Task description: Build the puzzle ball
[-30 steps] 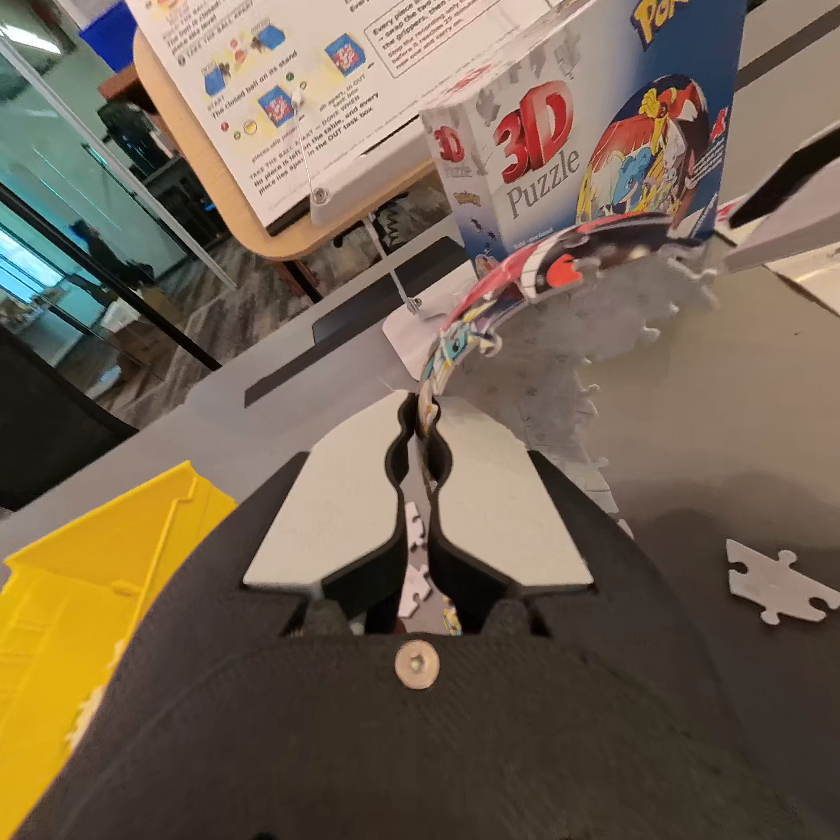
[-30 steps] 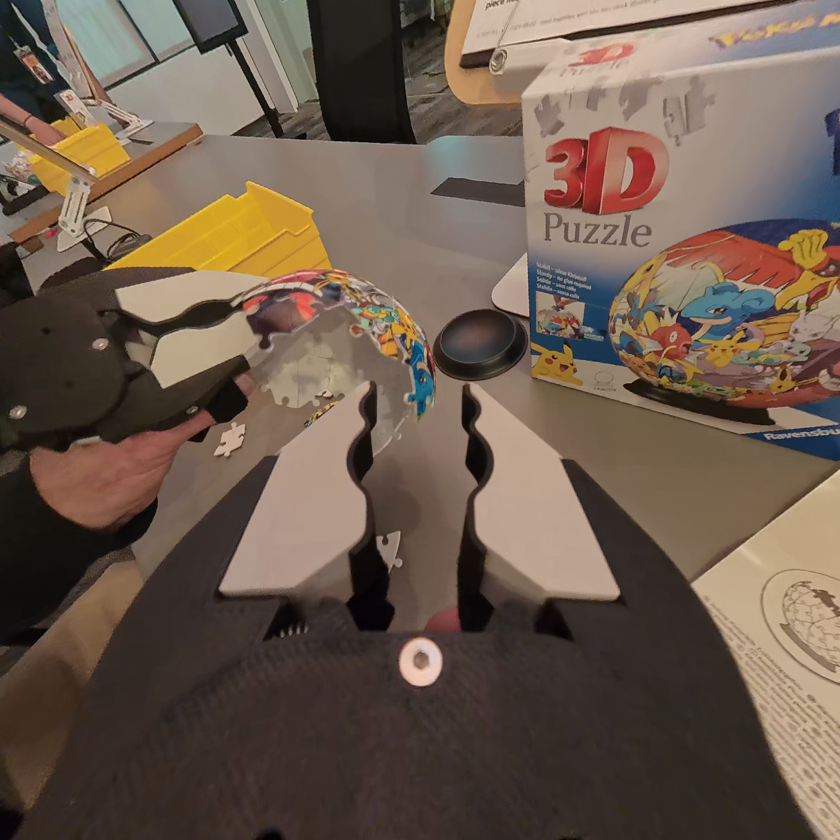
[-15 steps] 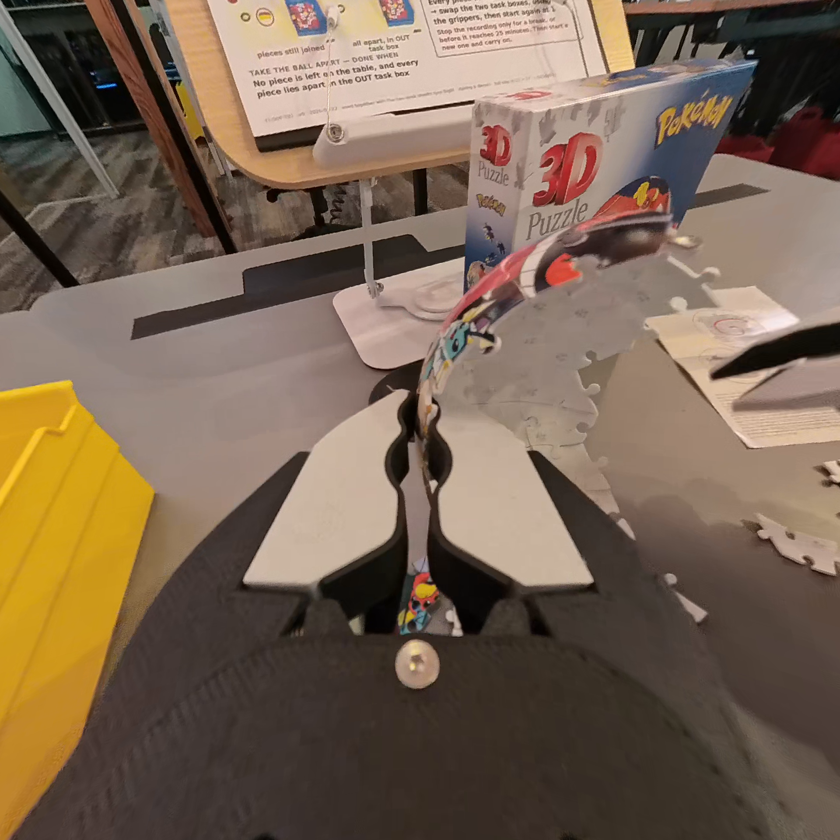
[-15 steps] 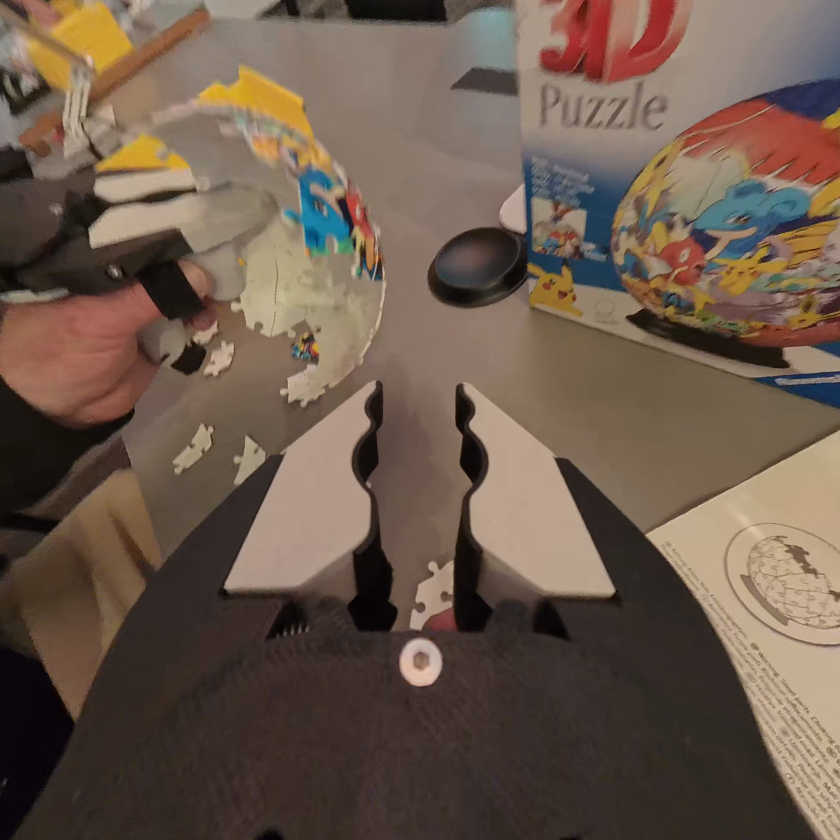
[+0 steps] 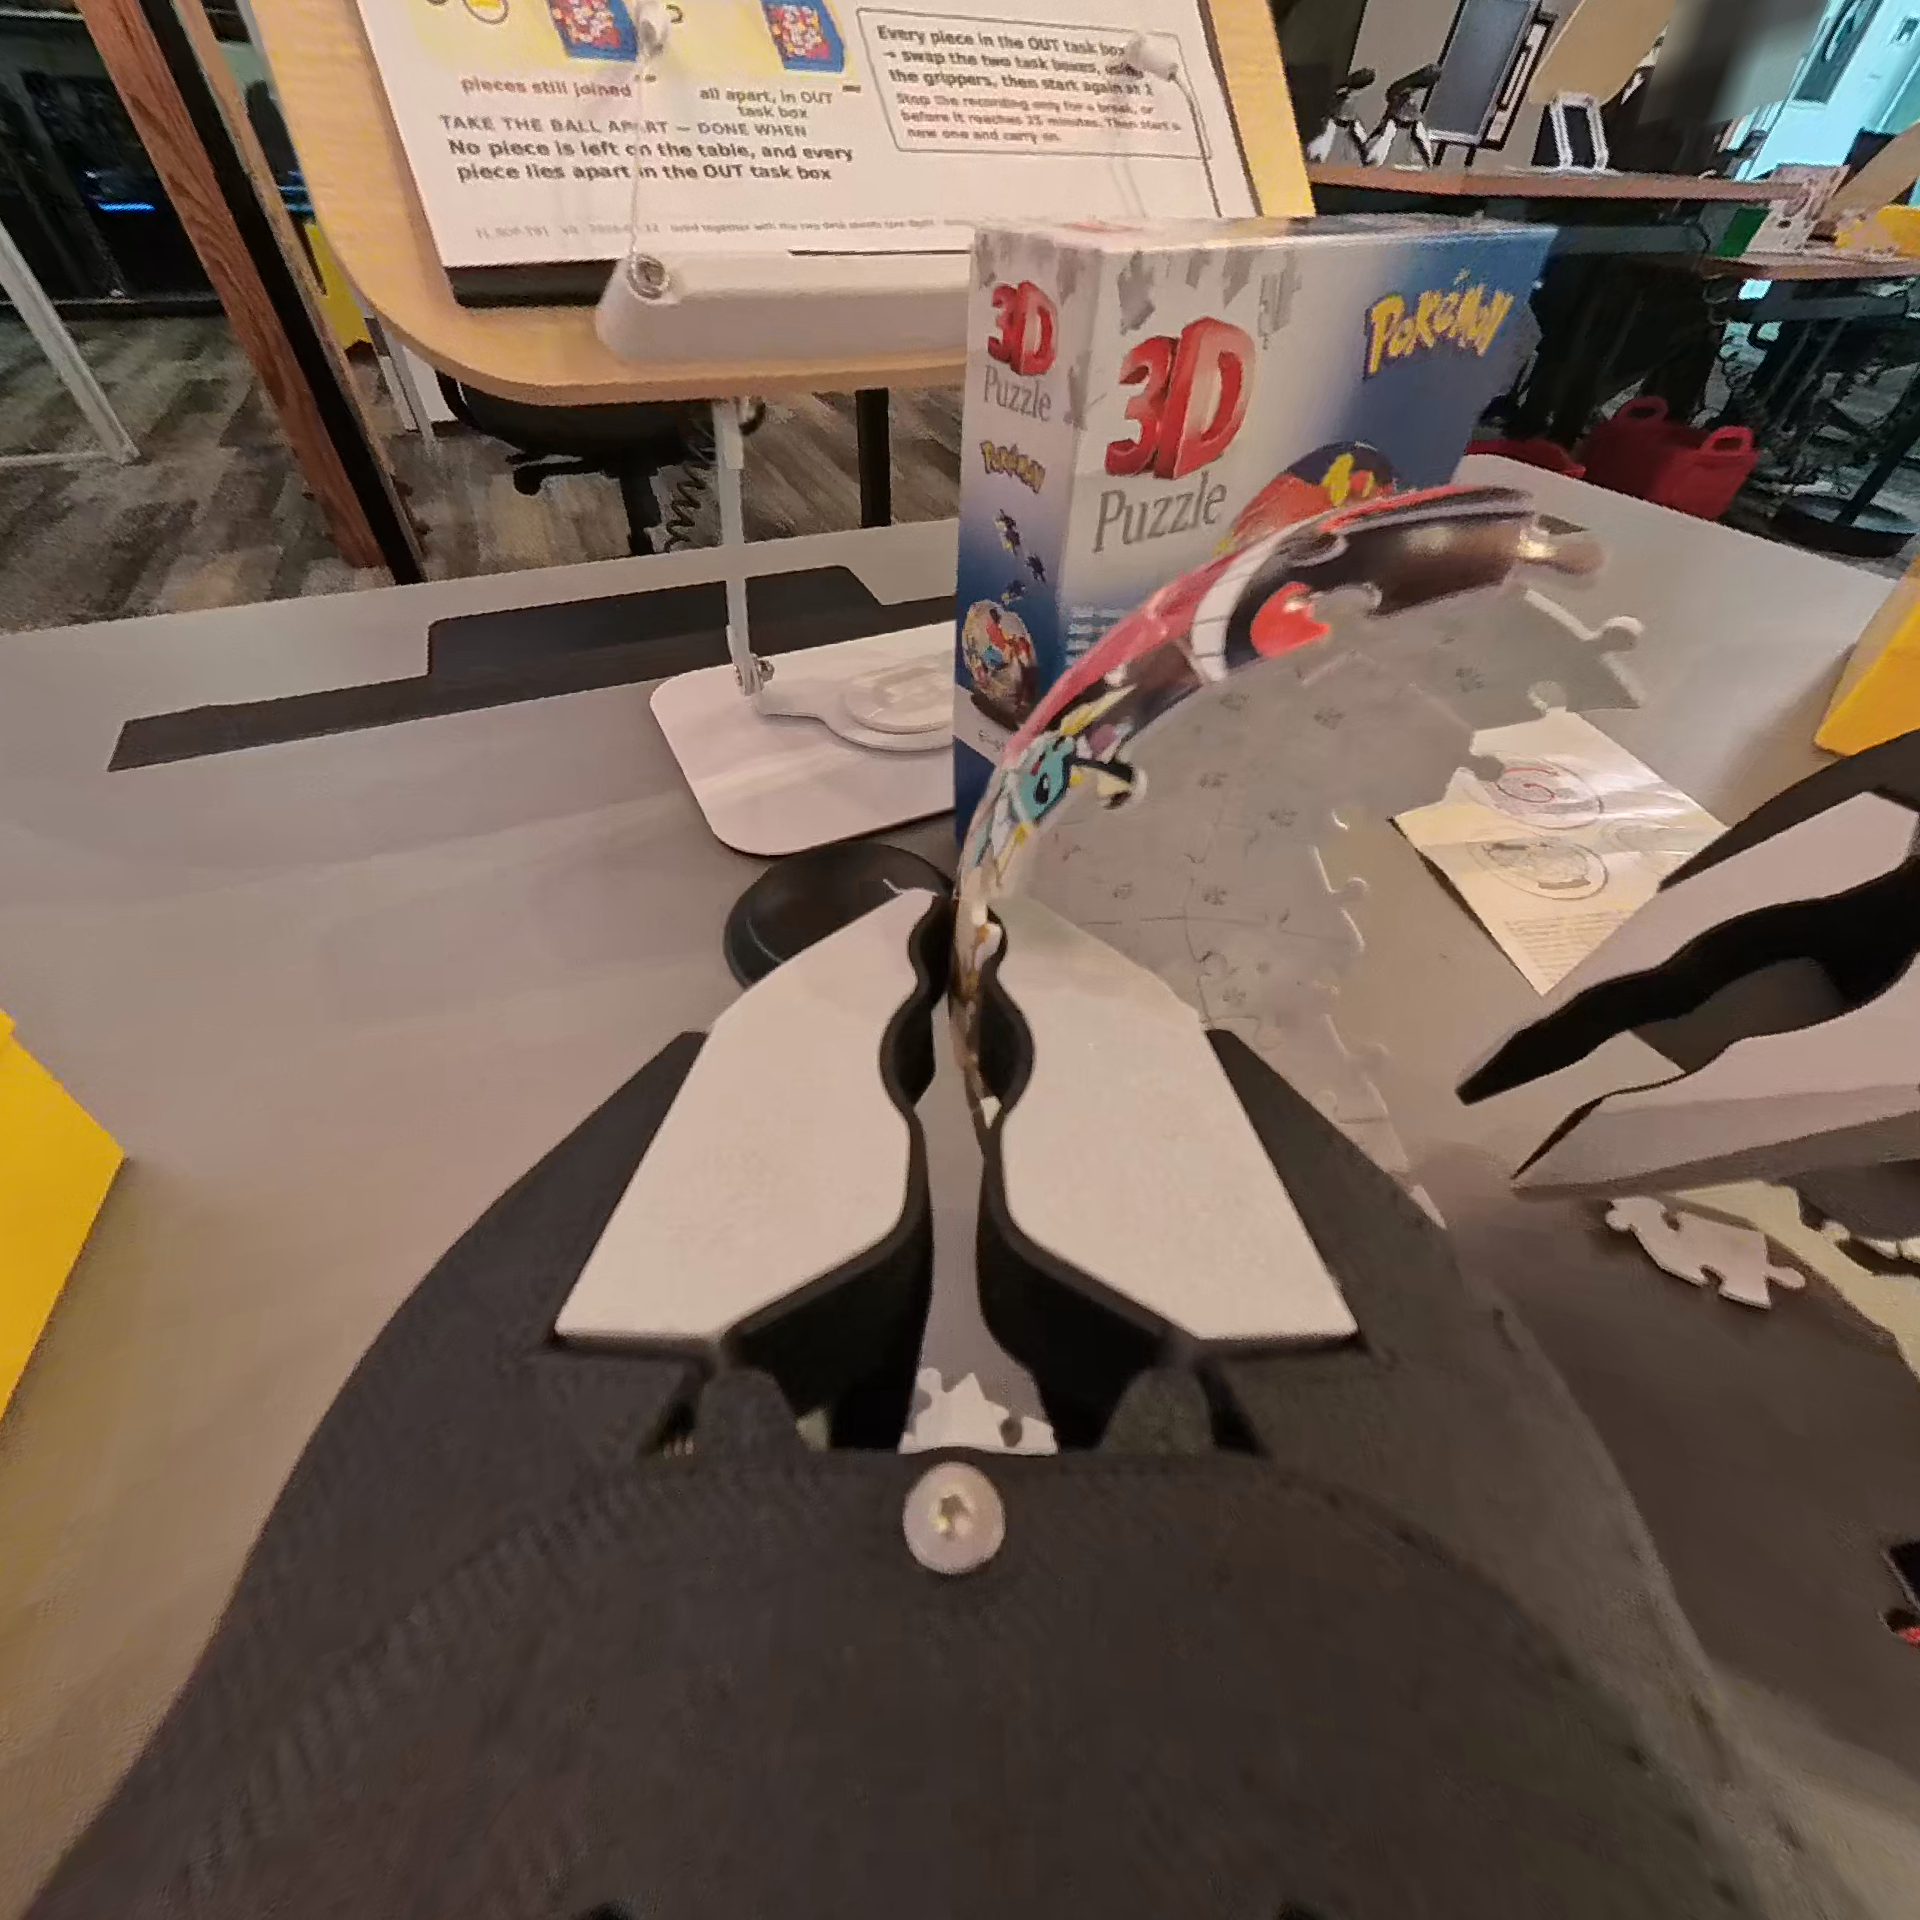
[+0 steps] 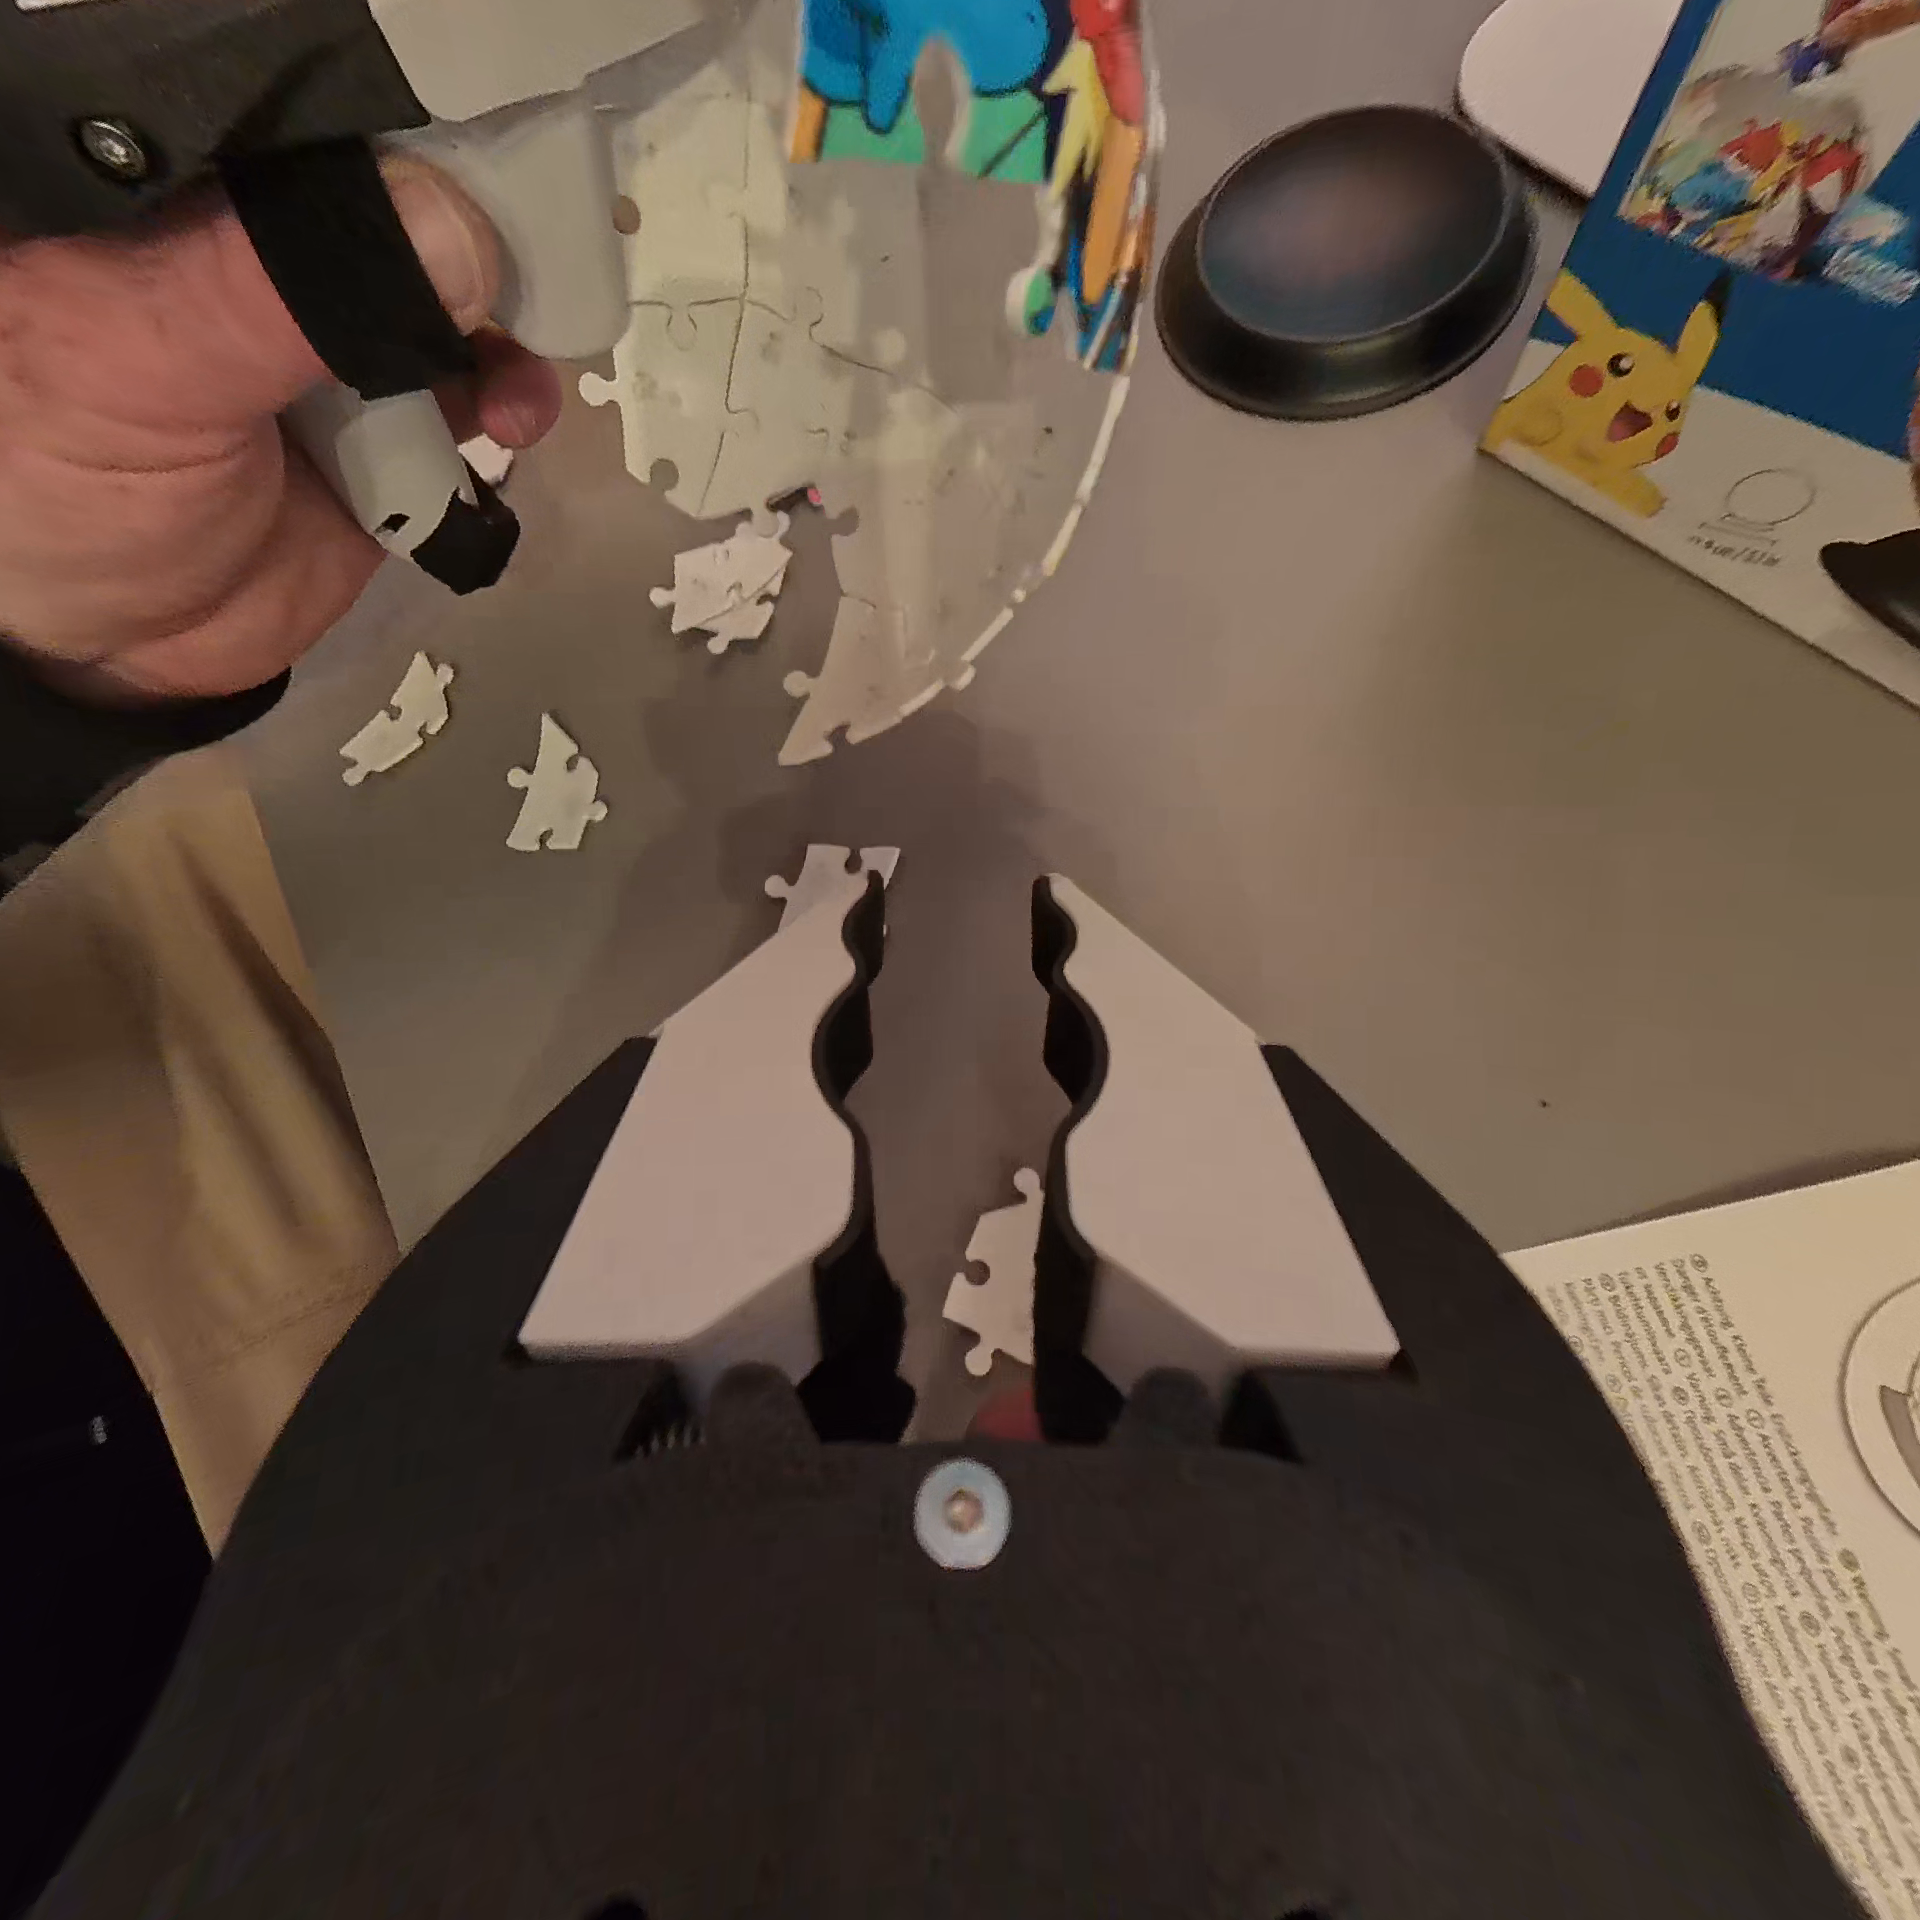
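Observation:
My left gripper (image 5: 961, 935) is shut on the rim of a partly built puzzle ball shell (image 5: 1247, 790), colourful outside and grey inside, held above the table. The shell also shows in the right wrist view (image 6: 831, 343), hanging over loose pieces. My right gripper (image 6: 956, 894) is open and empty, pointing down at the grey table. A white loose piece (image 6: 831, 868) lies at its left fingertip and another (image 6: 992, 1278) lies under the gap between its fingers. The right gripper also shows at the right edge of the left wrist view (image 5: 1704, 997). Several more loose pieces (image 6: 556, 790) lie to the left.
A black round stand (image 6: 1351, 260) sits beside the puzzle box (image 5: 1226, 436). An instruction sheet (image 6: 1714, 1455) lies at the right. A yellow bin (image 5: 42, 1174) is at the left. A sign holder's white base (image 5: 769, 758) stands behind. A hand (image 6: 156, 416) holds the left gripper.
My right gripper has tilted down and moved toward the loose pieces on the table. The left gripper has turned the shell upright and lifted it, still gripping its rim.

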The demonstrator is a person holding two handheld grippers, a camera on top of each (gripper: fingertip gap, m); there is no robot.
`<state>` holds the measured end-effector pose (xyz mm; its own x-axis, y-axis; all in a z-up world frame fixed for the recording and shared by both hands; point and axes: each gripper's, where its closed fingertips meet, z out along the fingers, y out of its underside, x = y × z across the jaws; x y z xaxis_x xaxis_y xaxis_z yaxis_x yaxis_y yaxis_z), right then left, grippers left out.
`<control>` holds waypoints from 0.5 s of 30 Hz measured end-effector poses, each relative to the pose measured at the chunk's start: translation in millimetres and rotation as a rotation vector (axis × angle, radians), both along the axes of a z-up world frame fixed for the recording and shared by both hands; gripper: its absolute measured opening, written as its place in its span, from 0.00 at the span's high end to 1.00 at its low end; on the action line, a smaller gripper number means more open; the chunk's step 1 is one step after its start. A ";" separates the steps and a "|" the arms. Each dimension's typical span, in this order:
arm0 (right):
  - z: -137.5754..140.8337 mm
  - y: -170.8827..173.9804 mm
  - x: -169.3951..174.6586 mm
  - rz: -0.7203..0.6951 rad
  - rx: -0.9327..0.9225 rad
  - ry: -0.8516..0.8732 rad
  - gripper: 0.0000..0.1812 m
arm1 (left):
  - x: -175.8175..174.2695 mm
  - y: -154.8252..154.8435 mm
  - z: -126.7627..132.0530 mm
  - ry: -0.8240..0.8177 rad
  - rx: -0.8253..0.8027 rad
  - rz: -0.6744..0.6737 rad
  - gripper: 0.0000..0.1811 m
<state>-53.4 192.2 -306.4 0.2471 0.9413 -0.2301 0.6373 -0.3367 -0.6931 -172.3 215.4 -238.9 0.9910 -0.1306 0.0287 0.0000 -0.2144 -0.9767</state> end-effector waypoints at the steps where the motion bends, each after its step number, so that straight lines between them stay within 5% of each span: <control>1: -1.5 -1.3 0.6 0.008 -0.001 -0.008 0.85 | 3.7 -0.4 -1.7 0.004 -0.002 -0.006 0.99; 15: -22.0 -31.8 10.9 0.199 0.011 -0.145 0.89 | 24.4 0.7 -19.3 -0.001 -0.028 -0.006 0.99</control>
